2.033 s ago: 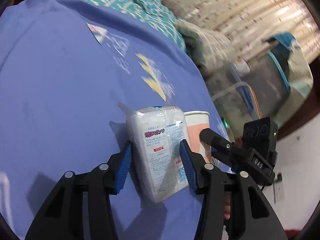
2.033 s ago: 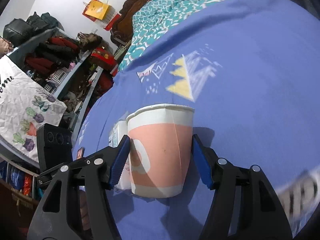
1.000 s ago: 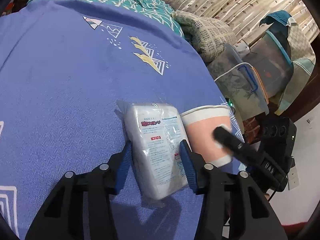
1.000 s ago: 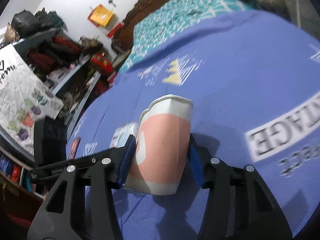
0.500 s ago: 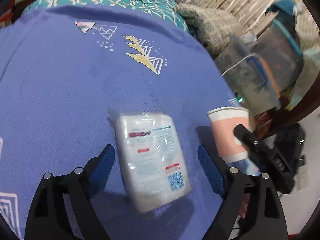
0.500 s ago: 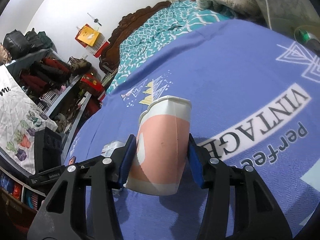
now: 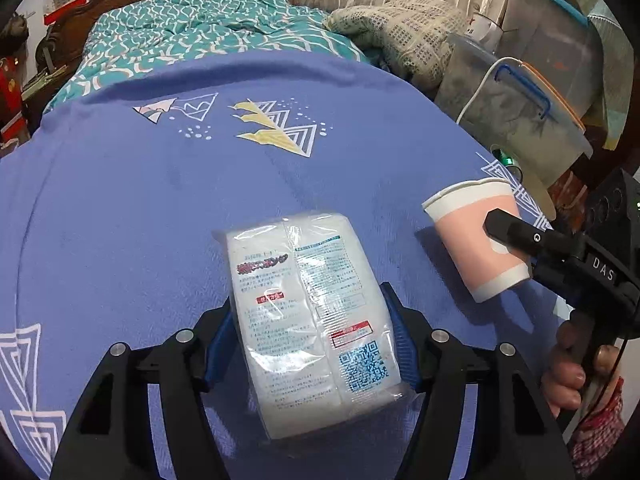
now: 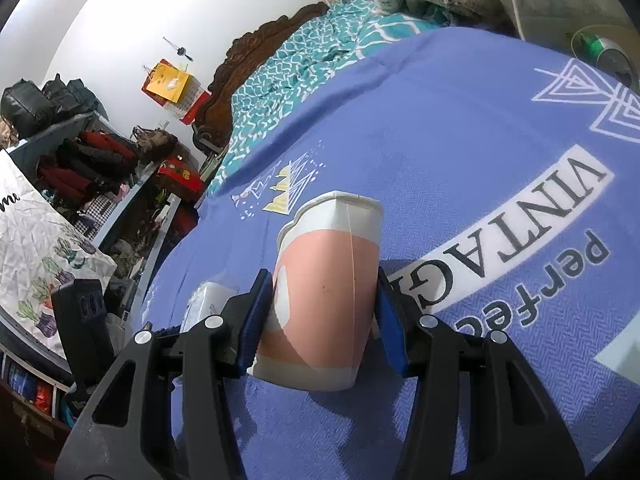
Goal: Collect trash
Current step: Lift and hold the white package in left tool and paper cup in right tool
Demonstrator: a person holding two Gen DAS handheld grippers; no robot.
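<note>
Even, fairly bright indoor light is falling from above, and both fisheye views are staying sharp with almost no motion blur. Glare is glinting off the plastic-wrapped packet (image 7: 308, 312), washing out part of its print. The paper cup (image 8: 324, 296) is casting a soft shadow onto the blue bedspread (image 8: 460, 160). Straight lines are bowing strongly toward the rims, and black vignetting is darkening every corner.

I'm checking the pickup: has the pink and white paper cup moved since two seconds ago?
Yes. The pink and white paper cup, held in the right gripper, has shifted right across the purple printed blanket, away from the yellow triangle print and up to the VINTAGE lettering.
</note>
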